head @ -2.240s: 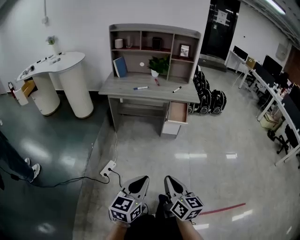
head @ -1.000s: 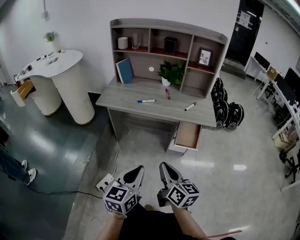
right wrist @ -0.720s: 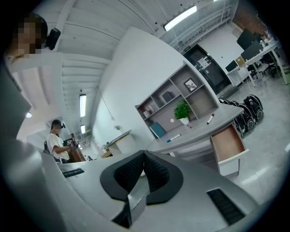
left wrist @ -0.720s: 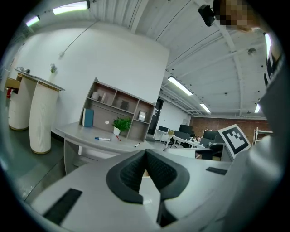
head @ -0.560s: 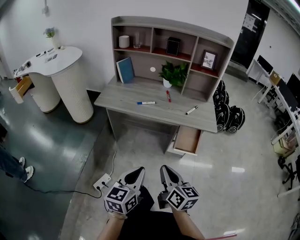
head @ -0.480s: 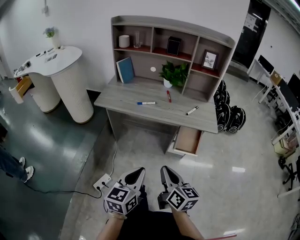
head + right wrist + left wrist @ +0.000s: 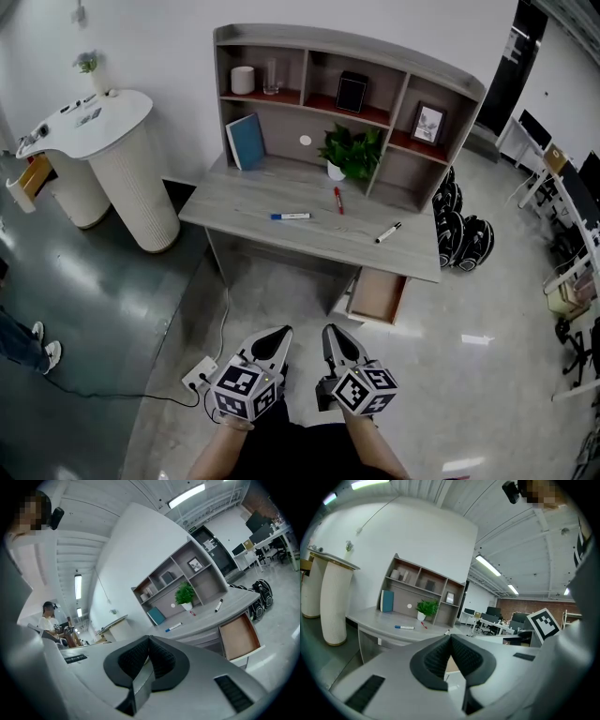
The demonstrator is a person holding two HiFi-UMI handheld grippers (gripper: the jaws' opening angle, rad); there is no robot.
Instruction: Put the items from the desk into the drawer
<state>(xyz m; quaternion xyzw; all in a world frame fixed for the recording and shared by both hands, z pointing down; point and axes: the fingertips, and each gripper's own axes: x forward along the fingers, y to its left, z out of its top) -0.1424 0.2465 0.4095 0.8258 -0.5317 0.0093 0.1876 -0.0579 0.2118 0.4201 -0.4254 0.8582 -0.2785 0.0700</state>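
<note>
- Left tool (image 7: 271, 338) & right tool (image 7: 338, 338): jaws pressed fully together on both, nothing held; side by side at 6 o'clock in head view, well apart from tabletop (image 7: 234, 211).
- On tabletop, 12 o'clock: blue marker (image 7: 291, 217), red pen (image 7: 338, 200), black marker (image 7: 388, 232), each lying apart.
- Drawer (image 7: 379, 294) open at 1 o'clock, under tabletop's rt end.

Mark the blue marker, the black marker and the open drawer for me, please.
blue marker (image 7: 291, 217): head view, middle of its barrel.
black marker (image 7: 388, 232): head view, middle of its barrel.
open drawer (image 7: 379, 294): head view, bare bottom inside it.
</note>
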